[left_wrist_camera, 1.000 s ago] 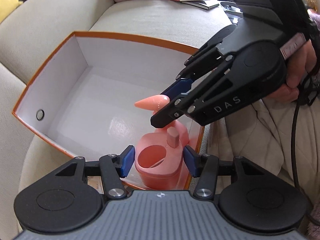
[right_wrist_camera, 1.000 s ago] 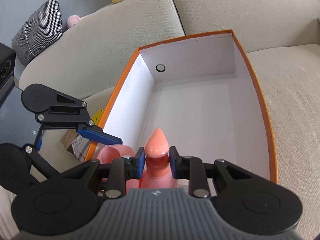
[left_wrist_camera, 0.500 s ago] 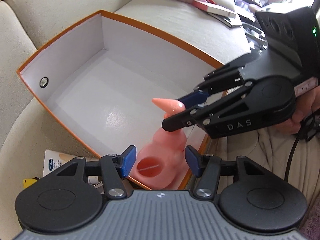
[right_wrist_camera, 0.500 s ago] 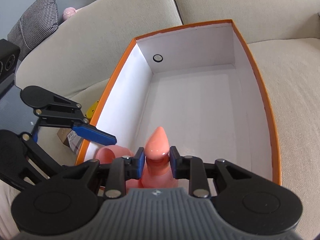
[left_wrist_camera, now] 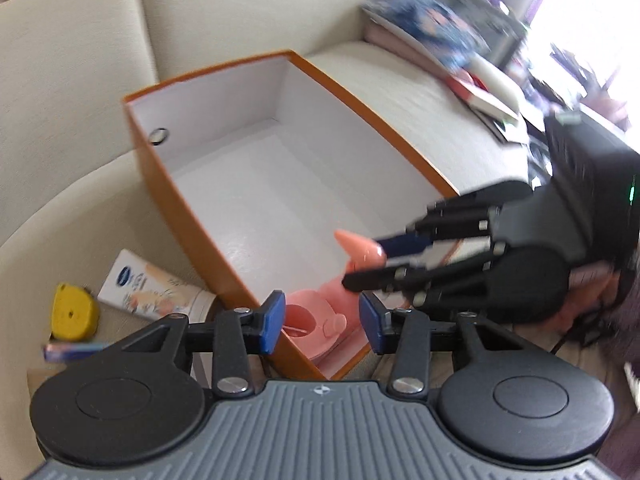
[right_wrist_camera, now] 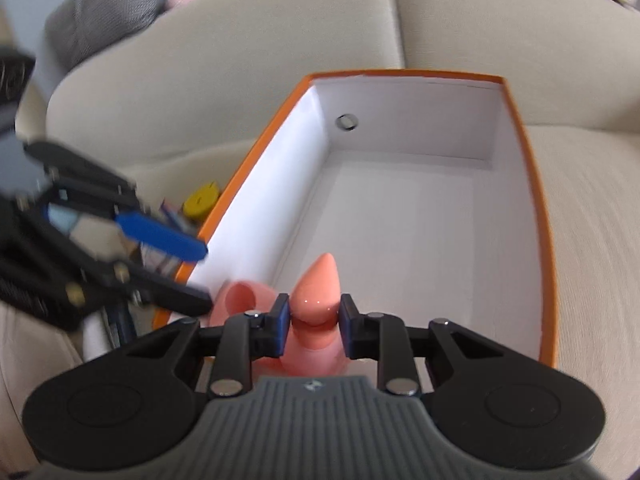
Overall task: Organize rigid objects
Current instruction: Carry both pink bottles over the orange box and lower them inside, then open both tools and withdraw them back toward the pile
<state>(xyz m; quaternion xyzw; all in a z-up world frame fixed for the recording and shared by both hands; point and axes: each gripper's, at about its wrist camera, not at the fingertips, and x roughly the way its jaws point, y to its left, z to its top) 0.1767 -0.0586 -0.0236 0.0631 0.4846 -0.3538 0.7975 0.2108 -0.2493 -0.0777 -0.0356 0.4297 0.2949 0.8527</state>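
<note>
1. the right gripper (right_wrist_camera: 313, 328) is clamped on the pink toy (right_wrist_camera: 316, 292): its blue pads (right_wrist_camera: 282, 322) press both sides of the toy's neck, just under the cone tip, which points up and forward.
2. the toy sits at the near end of the box (right_wrist_camera: 536, 216), low inside it, close to the near-left corner. its round ring part (right_wrist_camera: 244, 298) lies just left of the cone, against the left wall.
3. the left gripper (left_wrist_camera: 322, 322) hangs wide, holding nothing. its pads (left_wrist_camera: 272, 320) stand apart over the box's near corner, with the toy's ring (left_wrist_camera: 310, 326) seen between and below them.
4. in the left view the right gripper (left_wrist_camera: 370, 264) reaches in from the right, its fingers closed around the cone (left_wrist_camera: 358, 246).
5. in the right view the left gripper (right_wrist_camera: 188, 272) is blurred at the left, over the box's orange left rim.
6. left of the box, on the sofa (left_wrist_camera: 72, 92), lie a yellow tape measure (left_wrist_camera: 74, 310) and a white packet (left_wrist_camera: 152, 284), just beside the box wall.
7. the rest of the box floor is bare white; a round hole (right_wrist_camera: 347, 122) shows in the far wall.
8. beyond the box, books (left_wrist_camera: 452, 52) lie blurred on the far seat.
</note>
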